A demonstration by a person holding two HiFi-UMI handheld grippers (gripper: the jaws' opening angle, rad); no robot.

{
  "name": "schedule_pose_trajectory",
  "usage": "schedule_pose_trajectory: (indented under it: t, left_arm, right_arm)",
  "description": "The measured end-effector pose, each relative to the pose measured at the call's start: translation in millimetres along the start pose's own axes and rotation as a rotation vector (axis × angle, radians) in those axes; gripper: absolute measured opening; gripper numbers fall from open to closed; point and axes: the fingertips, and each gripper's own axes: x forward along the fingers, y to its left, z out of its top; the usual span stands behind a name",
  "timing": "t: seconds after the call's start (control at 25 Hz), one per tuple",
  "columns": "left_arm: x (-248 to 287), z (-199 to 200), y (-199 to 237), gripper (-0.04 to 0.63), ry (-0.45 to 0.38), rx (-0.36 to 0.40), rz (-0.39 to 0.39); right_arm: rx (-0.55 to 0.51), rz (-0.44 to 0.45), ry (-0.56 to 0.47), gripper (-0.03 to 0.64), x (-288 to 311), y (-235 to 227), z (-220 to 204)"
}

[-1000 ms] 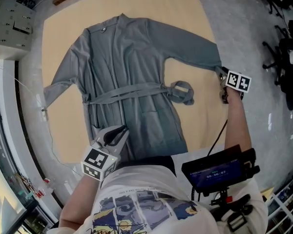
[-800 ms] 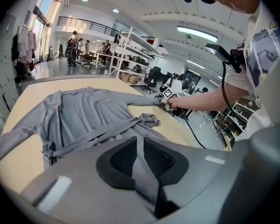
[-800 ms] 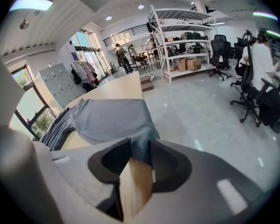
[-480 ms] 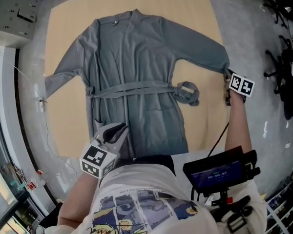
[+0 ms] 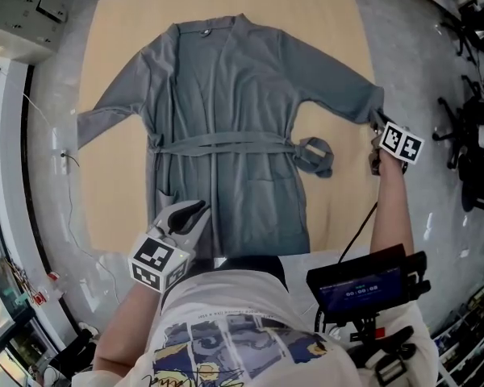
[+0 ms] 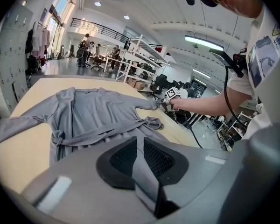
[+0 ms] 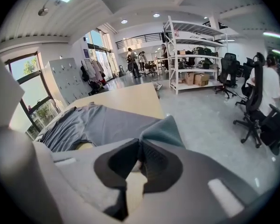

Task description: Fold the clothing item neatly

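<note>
A grey robe lies spread face up on the tan table, with its belt tied across the waist and a loose belt loop to the right. My left gripper sits at the bottom hem and is shut on the fabric; grey cloth runs between its pads. My right gripper is at the table's right edge. Its jaws have just been closing, and the right sleeve cuff sticks up from between them. The left sleeve lies flat and free.
A handheld screen hangs at the person's waist. Office chairs stand on the grey floor to the right. A thin cable runs along the table's left edge. Metal shelving and several people are far behind.
My right gripper has risen a little at the sleeve end, lifting the cuff off the table. The left gripper stays at the hem. The whole head view has shifted slightly.
</note>
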Motion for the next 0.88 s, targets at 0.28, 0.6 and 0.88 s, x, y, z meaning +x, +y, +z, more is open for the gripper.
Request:
schedule_pose_trajectory:
  t: [0.28,0.6,0.88]
  left_arm:
    - [-15.0,-5.6,4.2,0.051,-0.033,-0.027,0.019]
    - [-42.3,-18.7,18.4,0.051,-0.073,-0.084,0.066]
    - [-69.0,-36.6,30.6,0.051,-0.105,-0.137,0.126]
  right_arm:
    - [-0.045,0.081,-0.027,0.024,6.7,54.6,27.9]
    - [-0.104,0.188,-0.023,0.023,24.0,137.4,47.6]
    - [-0.159,0.289,-0.021,0.023,47.3,217.6,60.6]
